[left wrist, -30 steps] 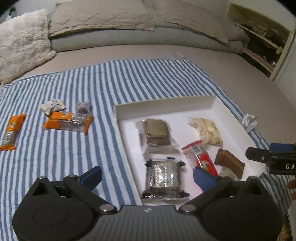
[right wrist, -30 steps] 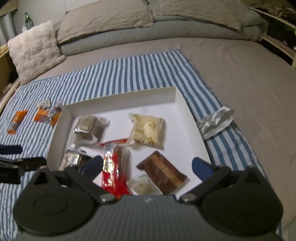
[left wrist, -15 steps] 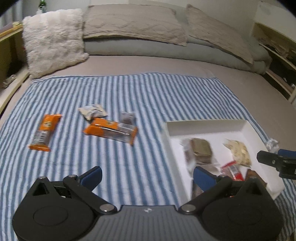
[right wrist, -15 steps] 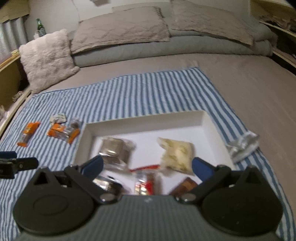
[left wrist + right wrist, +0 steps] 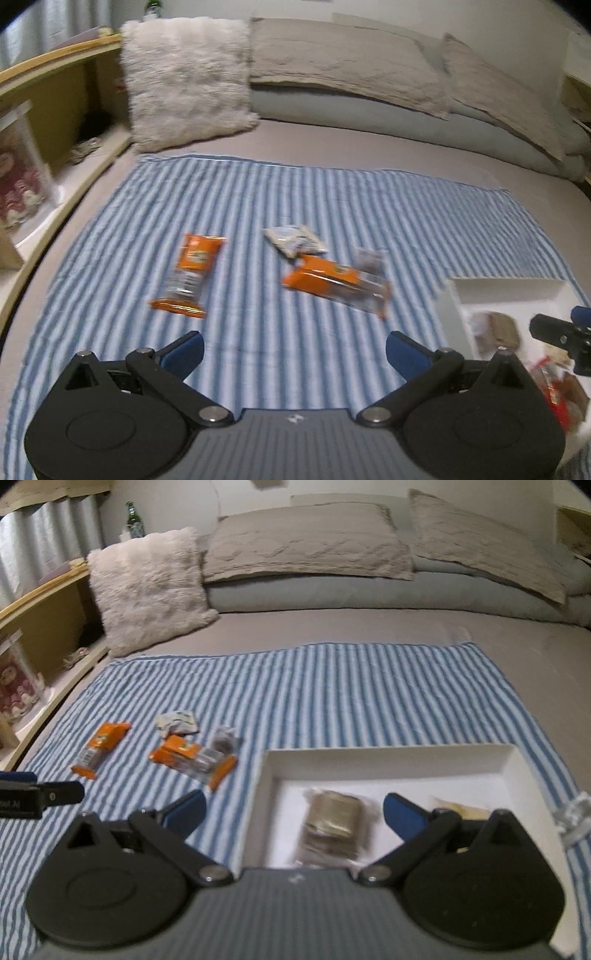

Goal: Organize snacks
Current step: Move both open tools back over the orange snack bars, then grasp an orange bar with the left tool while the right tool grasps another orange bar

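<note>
**Four snacks wait outside the tray as both grippers hang empty**

Four wrapped snacks lie loose on the blue-and-white striped cloth (image 5: 332,206) spread over the bed: a single orange bar (image 5: 190,275), a second orange bar with a clear middle (image 5: 334,282), a crumpled white packet (image 5: 293,240) and a small dark clear-wrapped sweet (image 5: 369,260). The left gripper (image 5: 293,350), jaws wide apart and holding nothing, hangs just short of them; the single orange bar lies ahead and to its left, long axis pointing roughly away from the jaws, so this looks the nearer hand for it. The right gripper (image 5: 291,810), jaws likewise apart and empty, sits over the near edge of the shallow white cardboard tray (image 5: 388,760), where a brown clear-wrapped block (image 5: 332,818) and a yellowish packet (image 5: 458,806) show; other contents are blurred. A crumpled silvery wrapper (image 5: 576,816) lies beside the tray's right wall
</note>
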Demonstrator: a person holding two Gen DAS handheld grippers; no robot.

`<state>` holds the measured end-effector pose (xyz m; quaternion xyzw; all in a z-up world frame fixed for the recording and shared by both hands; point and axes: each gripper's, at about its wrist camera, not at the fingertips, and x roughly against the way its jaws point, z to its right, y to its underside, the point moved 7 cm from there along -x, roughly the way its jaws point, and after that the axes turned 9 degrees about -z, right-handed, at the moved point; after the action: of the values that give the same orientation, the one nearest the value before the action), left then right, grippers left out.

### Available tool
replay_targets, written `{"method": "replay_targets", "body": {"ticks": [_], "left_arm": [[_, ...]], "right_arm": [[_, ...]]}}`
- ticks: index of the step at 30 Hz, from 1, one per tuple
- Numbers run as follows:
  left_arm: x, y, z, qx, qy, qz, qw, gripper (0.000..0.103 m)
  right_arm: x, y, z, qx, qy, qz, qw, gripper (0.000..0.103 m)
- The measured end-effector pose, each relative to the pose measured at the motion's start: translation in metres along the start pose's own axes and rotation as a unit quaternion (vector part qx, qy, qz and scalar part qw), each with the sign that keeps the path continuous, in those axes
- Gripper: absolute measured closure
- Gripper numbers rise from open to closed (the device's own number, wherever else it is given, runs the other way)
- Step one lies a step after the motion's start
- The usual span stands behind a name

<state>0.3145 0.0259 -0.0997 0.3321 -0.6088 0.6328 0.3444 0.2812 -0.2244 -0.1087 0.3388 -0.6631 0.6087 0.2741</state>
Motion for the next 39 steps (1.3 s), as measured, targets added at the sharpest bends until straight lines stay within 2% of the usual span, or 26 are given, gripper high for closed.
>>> {"method": "replay_targets", "body": {"ticks": [8, 14, 18, 23, 25, 28, 35, 39], "left_arm": [[-0.027, -0.010, -0.046, 0.025, -0.039, 0.006, 0.9989, 0.000], [-0.056, -0.017, -0.066, 0.052, -0.052, 0.010, 0.9973, 0.000], [-0.073, -0.024, -0.076, 0.066, -0.063, 0.028, 0.9955, 0.000], [-0.097, -0.031, -0.084, 0.062, -0.077, 0.038, 0.9944, 0.000], [-0.106, -0.031, -0.087, 0.059, -0.081, 0.038, 0.9942, 0.000], [-0.116, -0.032, -0.093, 0.064, -0.083, 0.035, 0.9939, 0.000], [-0.126, -0.036, -0.103, 0.074, -0.090, 0.037, 0.9925, 0.000], [-0.125, -0.039, -0.104, 0.071, -0.086, 0.048, 0.9926, 0.000]], "right_arm": [[-0.036, -0.020, -0.047, 0.041, -0.026, 0.006, 0.999, 0.000], [-0.067, -0.037, -0.072, 0.068, -0.056, 0.023, 0.996, 0.000], [-0.087, -0.044, -0.087, 0.105, -0.054, 0.035, 0.992, 0.000], [-0.117, -0.055, -0.108, 0.145, -0.057, 0.021, 0.988, 0.000], [-0.130, -0.058, -0.119, 0.156, -0.072, 0.006, 0.985, 0.001], [-0.147, -0.063, -0.132, 0.168, -0.078, -0.013, 0.983, 0.006], [-0.181, -0.065, -0.129, 0.161, -0.071, -0.049, 0.983, 0.016], [-0.197, -0.061, -0.132, 0.161, -0.060, -0.072, 0.982, 0.016]]}}
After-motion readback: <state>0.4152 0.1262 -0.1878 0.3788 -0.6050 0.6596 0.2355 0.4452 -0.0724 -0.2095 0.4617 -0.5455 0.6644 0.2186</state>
